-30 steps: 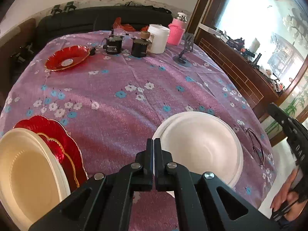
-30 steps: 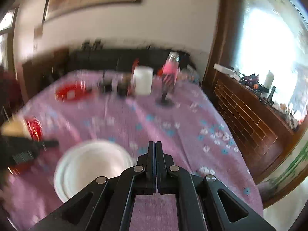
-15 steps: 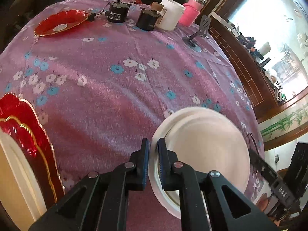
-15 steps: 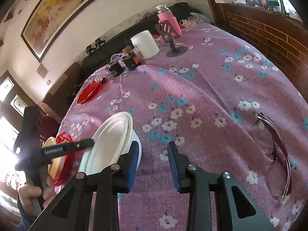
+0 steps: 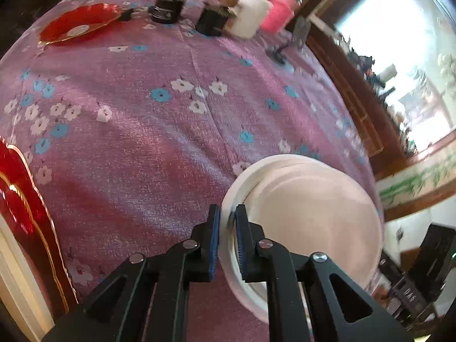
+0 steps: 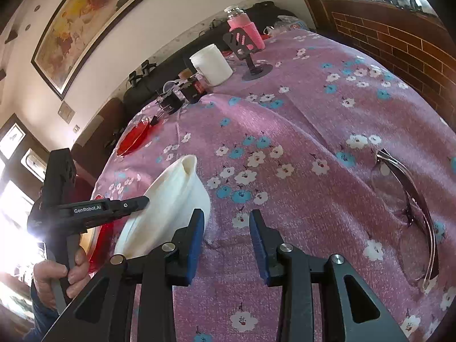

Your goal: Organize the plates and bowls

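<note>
While left tool (image 5: 226,222) pinches bowl (image 5: 307,213), tilted.

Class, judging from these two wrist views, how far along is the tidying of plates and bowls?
Done: a cream plate lies on red plates. In hand: the left gripper clamps the rim of the white bowl, tilting it; the right gripper is open, empty. Left: this bowl and the far red plate.

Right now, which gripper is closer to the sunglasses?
Right. The right gripper hangs open over the cloth, with the sunglasses just off to its right. The left gripper straddles the white plate's rim, on the far side from them.
</note>
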{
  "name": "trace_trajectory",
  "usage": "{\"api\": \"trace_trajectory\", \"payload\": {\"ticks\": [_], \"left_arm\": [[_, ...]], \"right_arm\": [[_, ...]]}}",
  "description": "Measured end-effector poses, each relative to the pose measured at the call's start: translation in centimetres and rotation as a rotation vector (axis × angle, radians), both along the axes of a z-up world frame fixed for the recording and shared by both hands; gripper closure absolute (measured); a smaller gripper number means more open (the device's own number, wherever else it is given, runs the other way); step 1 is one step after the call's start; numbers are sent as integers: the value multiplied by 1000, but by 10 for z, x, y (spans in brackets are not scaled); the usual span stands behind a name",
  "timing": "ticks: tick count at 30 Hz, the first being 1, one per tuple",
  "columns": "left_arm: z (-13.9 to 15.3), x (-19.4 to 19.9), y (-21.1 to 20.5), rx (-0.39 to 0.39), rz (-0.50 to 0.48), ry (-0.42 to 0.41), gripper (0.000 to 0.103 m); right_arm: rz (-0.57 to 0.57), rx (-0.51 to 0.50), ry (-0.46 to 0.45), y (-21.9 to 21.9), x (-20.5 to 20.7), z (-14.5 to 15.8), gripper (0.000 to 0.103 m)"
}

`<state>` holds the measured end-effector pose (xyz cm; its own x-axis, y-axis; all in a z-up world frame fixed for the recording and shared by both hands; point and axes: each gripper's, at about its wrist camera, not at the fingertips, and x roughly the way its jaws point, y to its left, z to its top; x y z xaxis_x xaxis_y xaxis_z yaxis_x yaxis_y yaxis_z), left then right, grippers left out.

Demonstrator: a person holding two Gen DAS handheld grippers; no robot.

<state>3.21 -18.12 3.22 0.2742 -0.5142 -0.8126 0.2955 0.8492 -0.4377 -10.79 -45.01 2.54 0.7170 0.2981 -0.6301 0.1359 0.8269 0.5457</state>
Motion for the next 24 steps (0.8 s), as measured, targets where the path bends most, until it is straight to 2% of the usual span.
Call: {"api": "trace_trajectory", "payload": {"ticks": [2, 5, 6, 8, 9, 10, 11, 12, 13, 14, 15, 17, 21, 23, 24], "left_arm": [[15, -6, 3, 0, 32, -77, 97], [58, -31, 1, 116, 93, -369, 98], [77, -48, -4, 205, 123, -546, 98], [97, -77, -18, 351, 148, -800, 97], [99, -98, -35, 478, 136, -959, 97], [95, -109, -48, 544, 94, -1035, 97], [88, -119, -60, 581, 28, -1076, 97], [76, -131, -75, 630, -53, -1126, 97], [59, -146, -90, 711, -128, -1210, 97], [47, -157, -97, 743, -181, -1259, 97], [43, -159, -99, 718, -215, -1234, 96], [50, -143, -92, 605, -220, -1055, 96], [79, -95, -58, 430, -95, -827, 97], [85, -81, -41, 408, -39, -756, 97], [88, -74, -29, 368, -25, -709, 97]], "right_arm": [[-8, 2, -6, -2, -3, 2, 68], [-36, -21, -27, -6, -9, 9, 68], [-48, -31, -36, -7, -10, 11, 68], [-70, -54, -56, -8, -14, 17, 68], [-80, -62, -66, -8, -15, 19, 68], [-87, -64, -70, -9, -16, 20, 68], [-87, -62, -72, -9, -15, 20, 68], [-83, -56, -70, -8, -14, 19, 68], [-83, -50, -68, -9, -14, 18, 68], [-83, -42, -68, -9, -15, 17, 68], [-82, -36, -70, -9, -16, 16, 68], [-89, -39, -70, -11, -19, 16, 68], [-99, -43, -66, -18, -24, 16, 68], [-100, -40, -72, -21, -27, 18, 68], [-96, -31, -75, -22, -27, 18, 67]]}}
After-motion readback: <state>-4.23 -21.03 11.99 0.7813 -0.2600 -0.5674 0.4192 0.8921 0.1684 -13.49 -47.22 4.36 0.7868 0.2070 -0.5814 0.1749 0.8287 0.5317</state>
